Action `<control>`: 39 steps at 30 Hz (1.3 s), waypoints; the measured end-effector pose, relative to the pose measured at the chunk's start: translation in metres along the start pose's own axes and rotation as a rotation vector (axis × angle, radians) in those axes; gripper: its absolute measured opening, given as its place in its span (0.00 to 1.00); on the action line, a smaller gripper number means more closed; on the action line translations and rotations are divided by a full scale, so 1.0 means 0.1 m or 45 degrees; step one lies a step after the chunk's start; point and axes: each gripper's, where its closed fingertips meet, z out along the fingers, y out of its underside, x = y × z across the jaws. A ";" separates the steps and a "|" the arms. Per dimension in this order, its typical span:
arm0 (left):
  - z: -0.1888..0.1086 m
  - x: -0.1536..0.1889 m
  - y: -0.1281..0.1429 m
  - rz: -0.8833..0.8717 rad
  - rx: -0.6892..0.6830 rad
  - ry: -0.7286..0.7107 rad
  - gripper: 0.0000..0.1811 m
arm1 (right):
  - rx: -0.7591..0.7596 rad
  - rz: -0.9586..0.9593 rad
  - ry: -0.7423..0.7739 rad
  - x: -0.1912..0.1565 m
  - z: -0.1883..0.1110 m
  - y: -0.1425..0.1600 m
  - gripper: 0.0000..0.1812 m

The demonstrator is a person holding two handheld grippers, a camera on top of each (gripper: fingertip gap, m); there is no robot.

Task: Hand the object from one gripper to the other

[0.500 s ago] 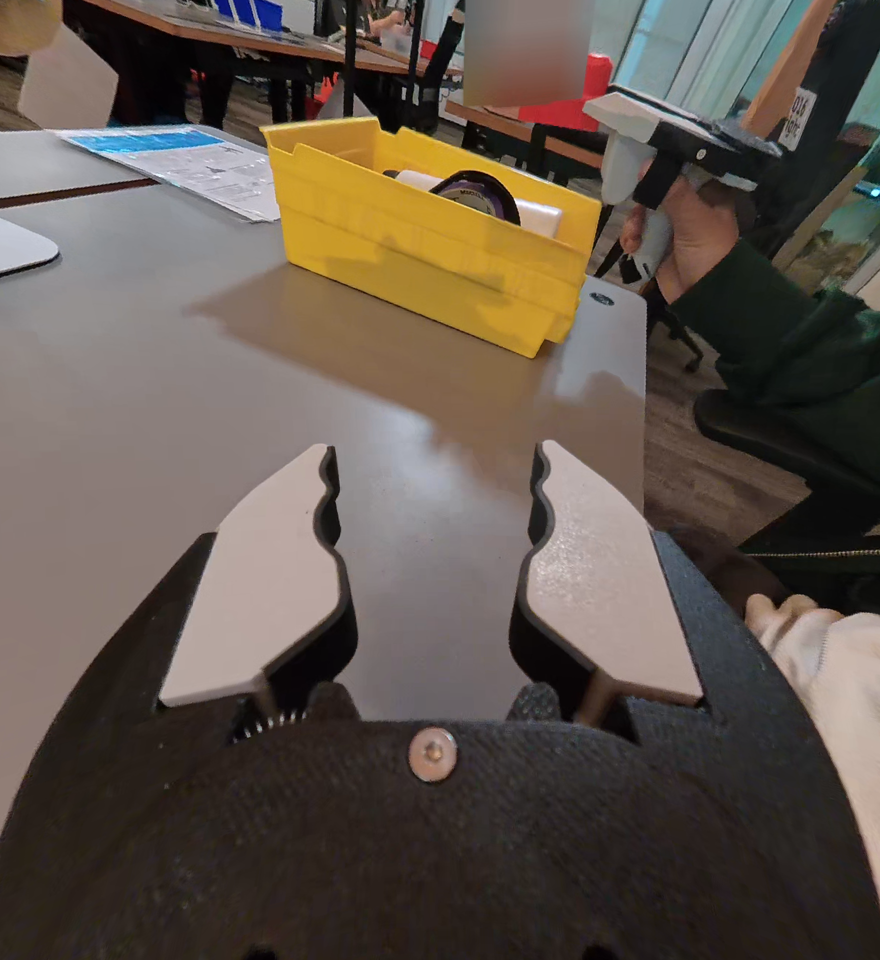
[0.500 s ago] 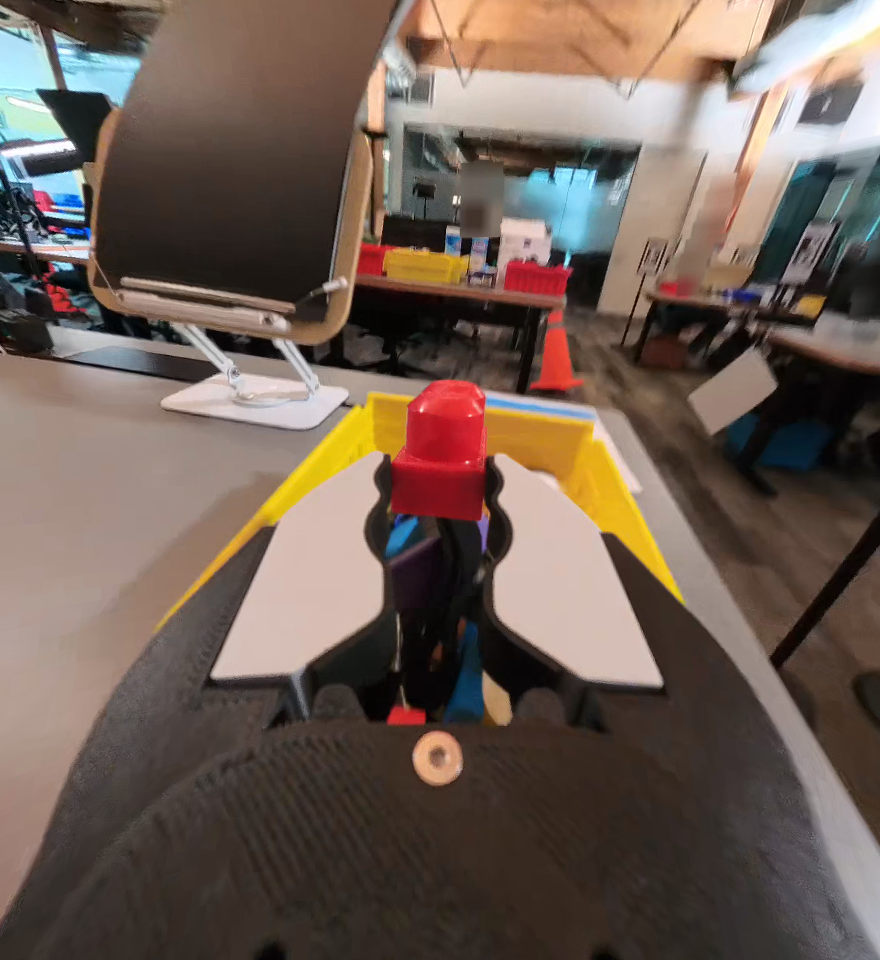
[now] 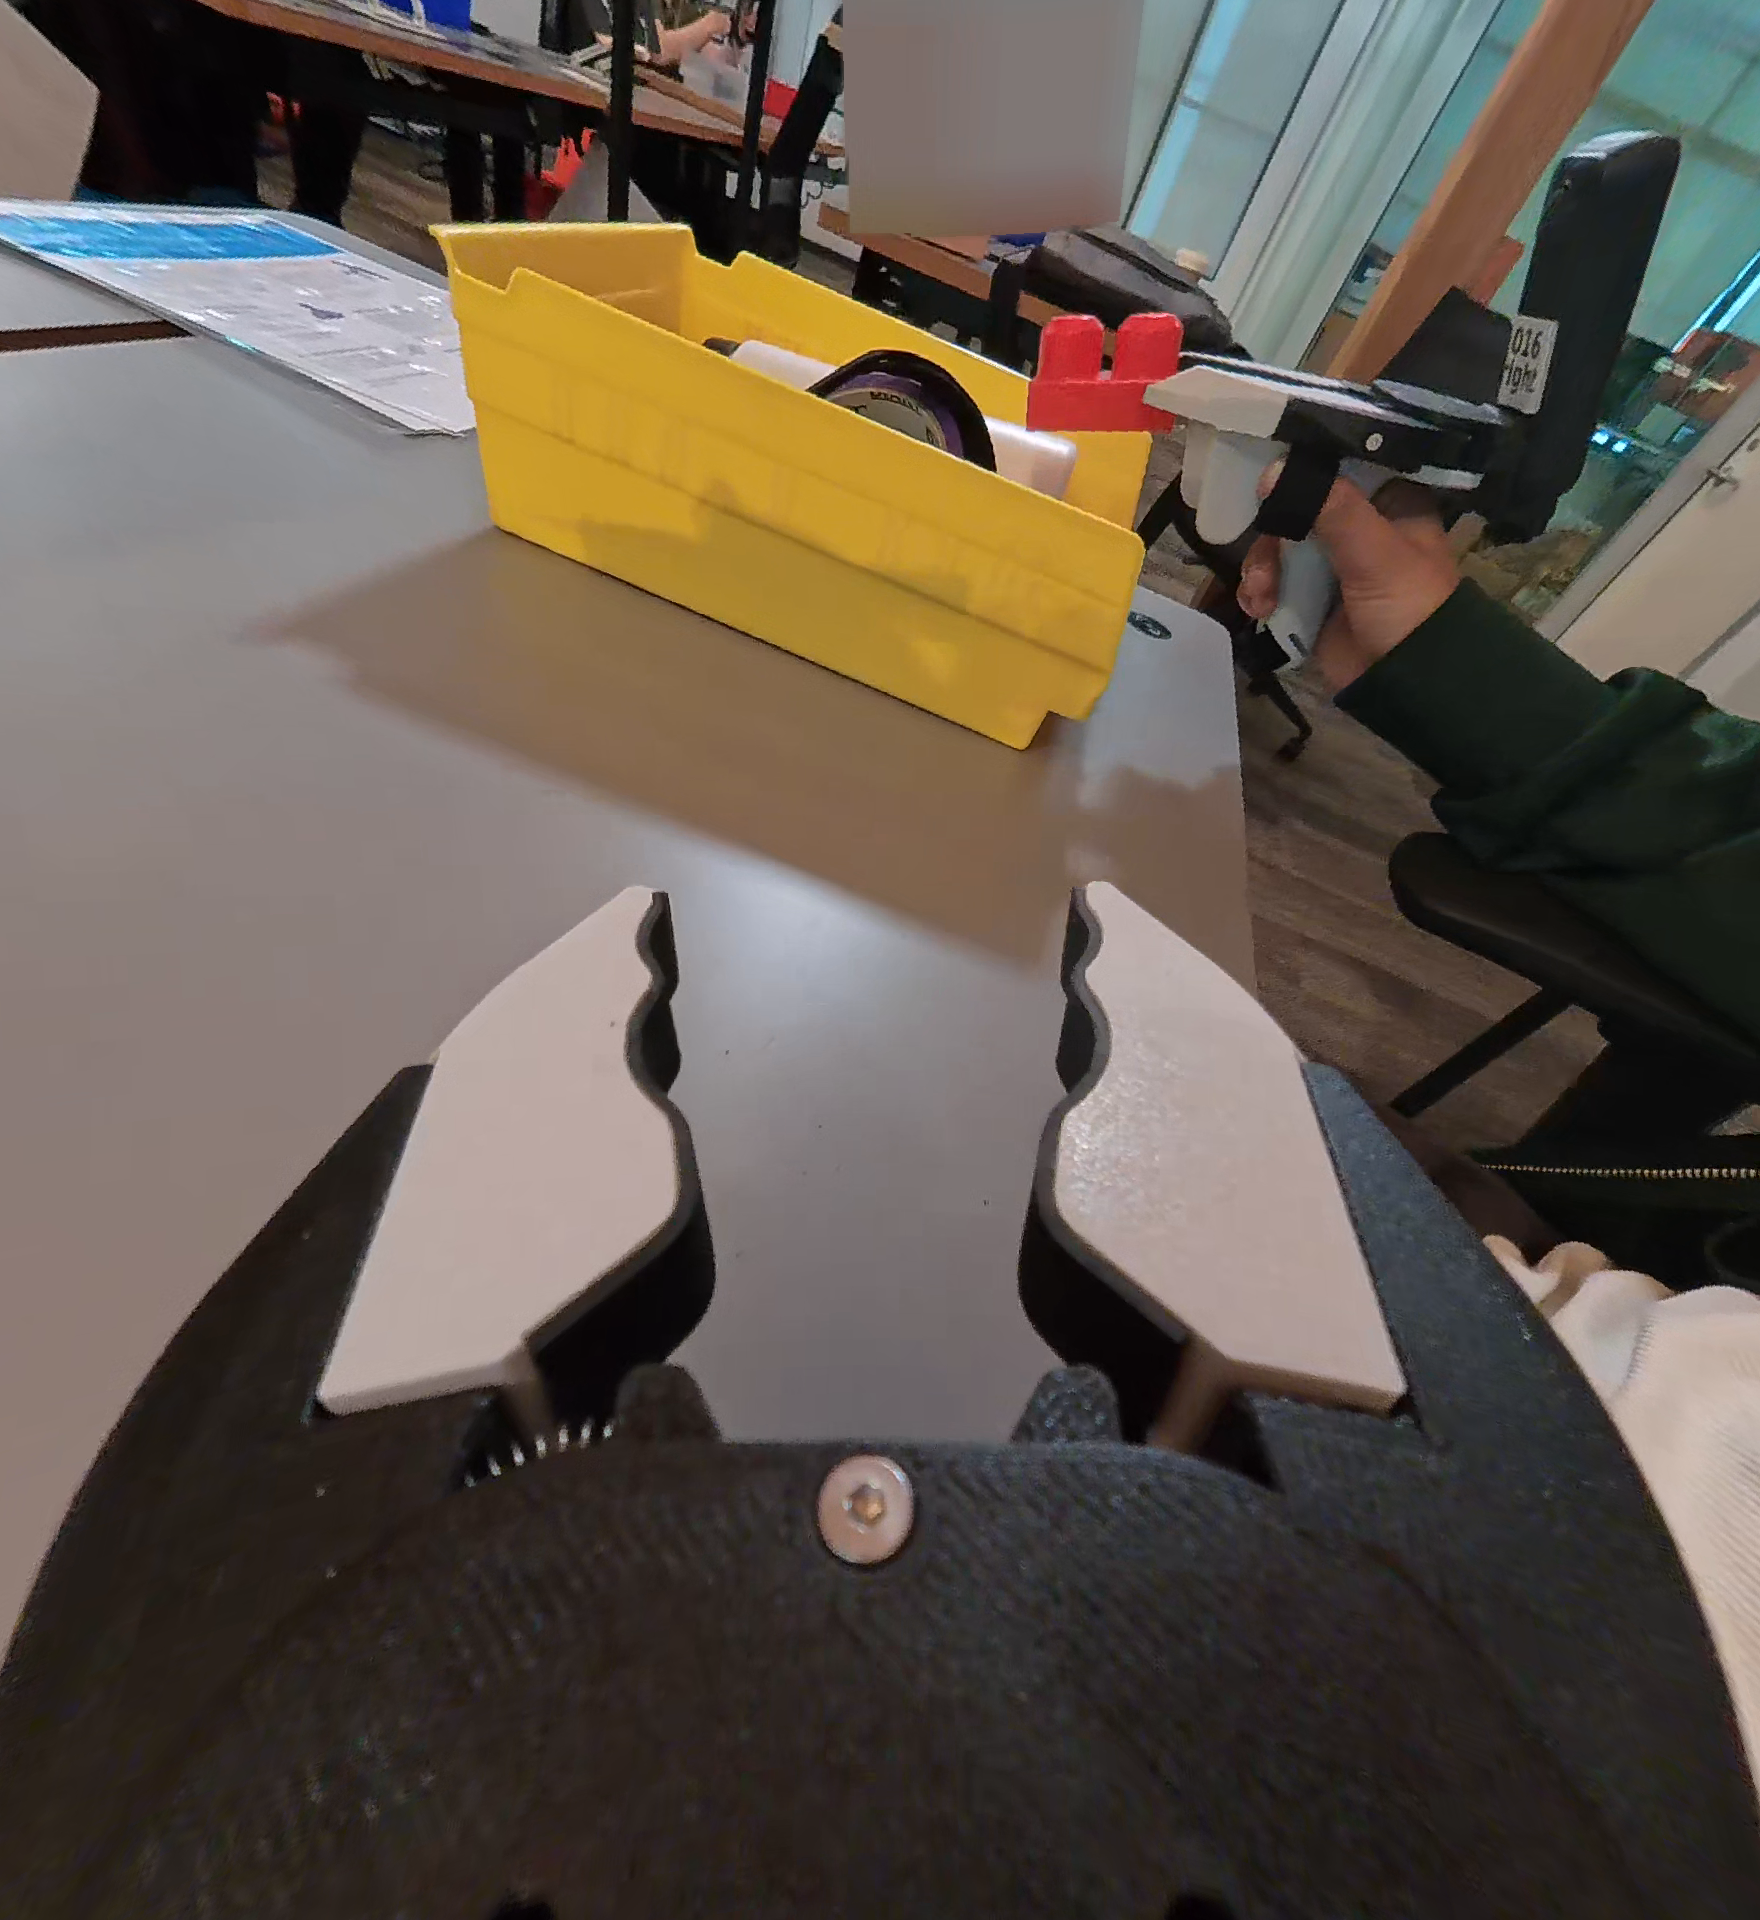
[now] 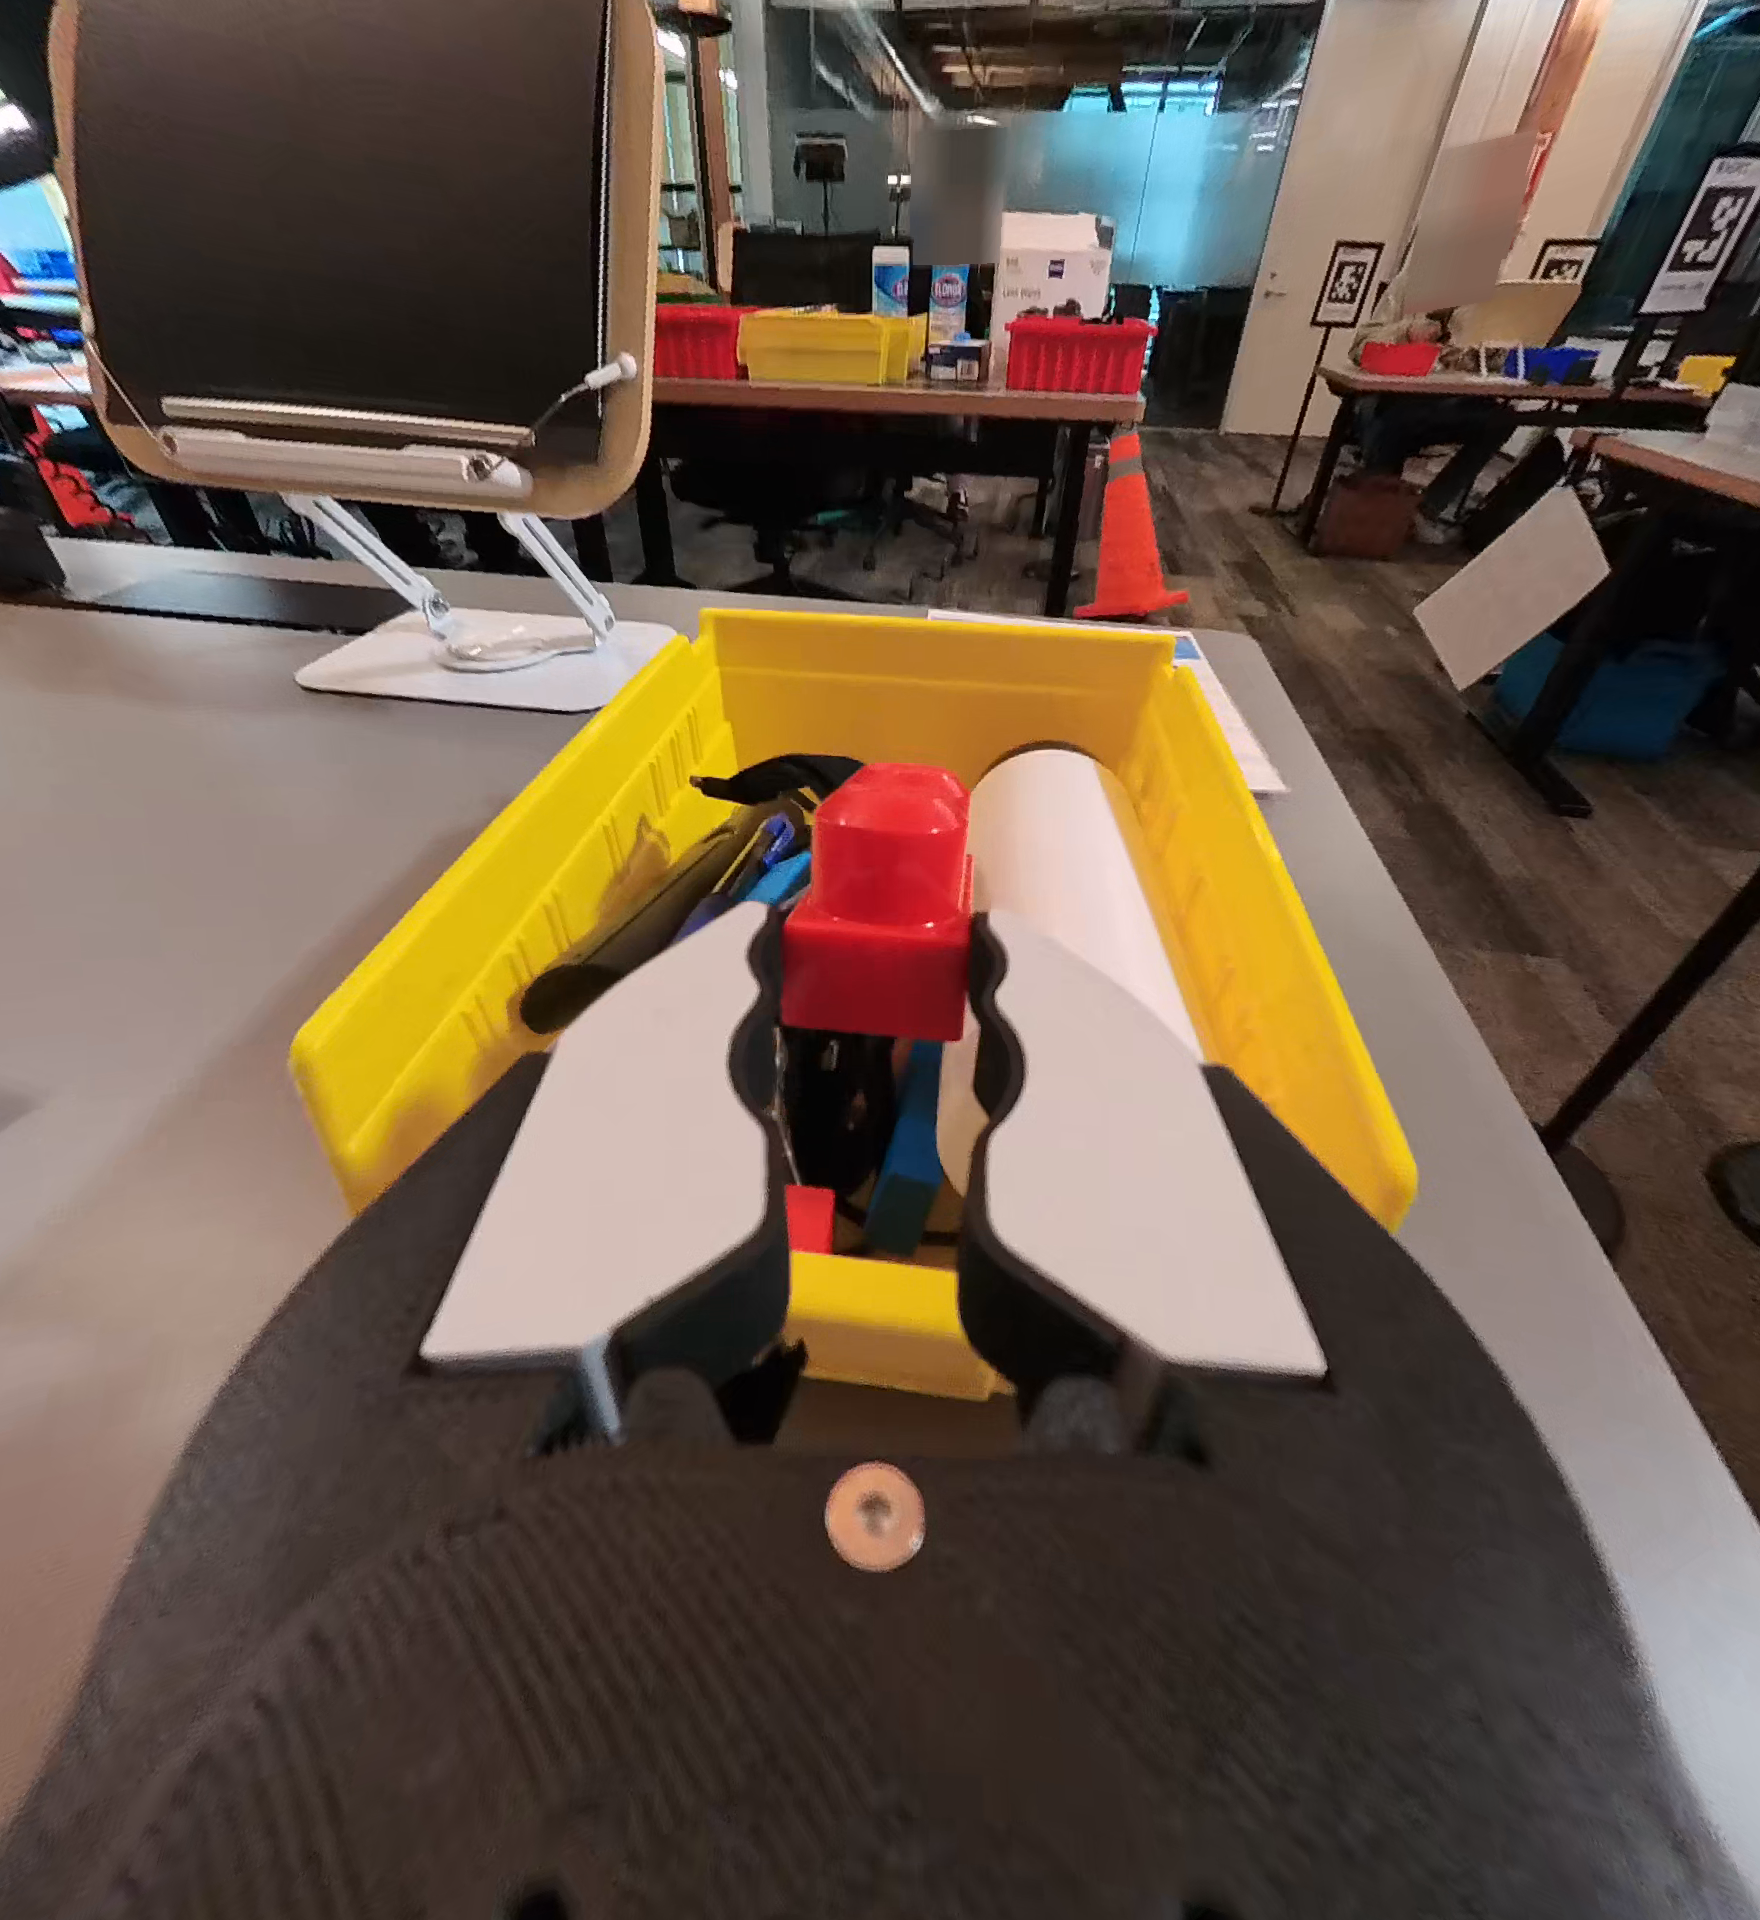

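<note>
Fingers of the left gripper (image 3: 865,914) stand wide apart with nothing between them, low over the bare grey worktop (image 3: 232,831); that spread reads as a readiness to receive, since the opening looks wider than the block it is meant to take. Its nose points toward the yellow bin (image 3: 803,561), so the approach line to the other tool is already roughly set.

Beyond it, the right gripper (image 4: 871,935) is closed on a red toy block (image 4: 881,914), pinching the block's lower, wider body at the very tips. The grip at the tips seems deliberate: the studs on top and much of the body stay exposed, leaving free surface for the second pair of fingers. In the left wrist view the block (image 3: 1099,379) shows two studs and is carried level, above and just past the bin's far corner, clear of its rim.

Below the block in the right wrist view lie the bin's contents: a white roll (image 4: 1073,883), a dark pen-like item, blue pieces and a small red piece. A tape roll (image 3: 907,410) also shows there from the left.

Farther off stand a tablet on a stand (image 4: 356,260) and a printed sheet (image 3: 232,281).

The handover has not begun; the two tools are well apart.
</note>
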 end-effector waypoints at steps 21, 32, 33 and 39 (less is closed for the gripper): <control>-0.71 -0.04 0.22 0.067 0.016 -0.297 0.40 | -0.130 -0.284 -0.047 -0.26 1.02 -0.30 0.19; -1.10 -0.06 0.29 0.005 0.081 -0.442 0.39 | -0.060 -0.079 -0.045 -0.11 1.29 -0.55 0.36; -1.11 -0.05 0.29 0.004 0.083 -0.446 0.39 | -0.019 -0.063 -0.084 -0.20 1.28 -0.62 0.36; -1.09 -0.05 0.31 0.008 0.059 -0.445 0.39 | 0.161 -0.045 -0.370 -1.01 1.13 -0.97 0.31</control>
